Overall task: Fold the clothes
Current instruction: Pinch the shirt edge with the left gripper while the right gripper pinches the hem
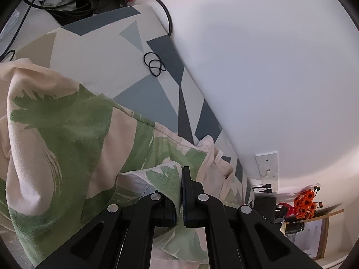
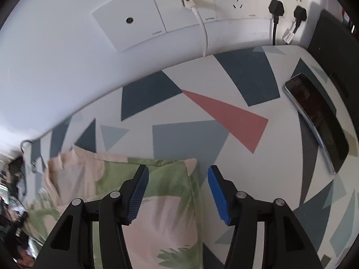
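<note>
The garment (image 2: pixel 157 201) lies on the table (image 2: pixel 258 157), its corner between the right gripper (image 2: pixel 178 174) jaws. At two o'clock from that corner a phone (image 2: pixel 316 121) lies by the table's edge. At twelve, wall sockets (image 2: pixel 235 0) sit behind. Hair ties (image 1: pixel 154 63) lie beyond the cloth.

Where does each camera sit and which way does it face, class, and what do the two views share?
Left wrist: sits on the left hand-held gripper, looking along its fingers over the green-and-cream garment toward the patterned tabletop and white wall; its jaws are shut on a fold of the cloth.
Right wrist: sits on the right hand-held gripper, looking down at the garment's corner, the tabletop, a phone and wall sockets; its jaws stand open over the cloth.
Shared: the garment, the tabletop, the wall.
</note>
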`<state>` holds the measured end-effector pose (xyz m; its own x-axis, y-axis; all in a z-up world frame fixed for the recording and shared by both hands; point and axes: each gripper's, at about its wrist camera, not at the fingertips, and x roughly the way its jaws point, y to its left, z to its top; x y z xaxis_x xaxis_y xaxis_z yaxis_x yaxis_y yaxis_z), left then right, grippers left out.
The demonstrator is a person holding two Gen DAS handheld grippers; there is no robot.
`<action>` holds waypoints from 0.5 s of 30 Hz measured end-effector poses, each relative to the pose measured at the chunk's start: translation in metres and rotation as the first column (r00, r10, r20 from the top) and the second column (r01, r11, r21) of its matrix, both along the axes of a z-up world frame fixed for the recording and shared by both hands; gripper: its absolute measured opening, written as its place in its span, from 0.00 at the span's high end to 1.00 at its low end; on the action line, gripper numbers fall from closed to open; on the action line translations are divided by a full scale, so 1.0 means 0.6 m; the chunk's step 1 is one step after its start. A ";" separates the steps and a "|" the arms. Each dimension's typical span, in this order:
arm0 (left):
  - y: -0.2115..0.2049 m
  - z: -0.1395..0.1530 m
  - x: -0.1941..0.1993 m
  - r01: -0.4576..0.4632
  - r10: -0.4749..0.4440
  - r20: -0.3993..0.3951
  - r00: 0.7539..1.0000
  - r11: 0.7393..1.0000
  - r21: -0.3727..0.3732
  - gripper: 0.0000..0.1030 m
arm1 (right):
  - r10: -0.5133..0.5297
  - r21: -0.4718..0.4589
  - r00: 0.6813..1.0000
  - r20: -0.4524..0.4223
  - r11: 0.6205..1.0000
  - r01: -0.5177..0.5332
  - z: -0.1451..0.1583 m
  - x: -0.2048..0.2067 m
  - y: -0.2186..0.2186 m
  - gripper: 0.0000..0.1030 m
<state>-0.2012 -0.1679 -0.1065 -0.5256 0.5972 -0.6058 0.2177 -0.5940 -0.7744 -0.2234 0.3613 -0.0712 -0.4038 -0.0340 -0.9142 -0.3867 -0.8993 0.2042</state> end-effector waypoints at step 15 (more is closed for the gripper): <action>0.037 0.001 -0.054 0.043 -0.044 -0.002 0.999 0.996 -0.082 0.98 | 0.002 0.105 1.000 -0.010 0.994 -0.001 -0.021 -0.010 0.012 0.96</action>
<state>-0.2334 -0.1459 -0.1058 -0.5030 0.5682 -0.6513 0.1872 -0.6640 -0.7239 -0.2294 0.3686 -0.0838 -0.4128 0.0612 -0.9087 -0.3837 -0.9166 0.1125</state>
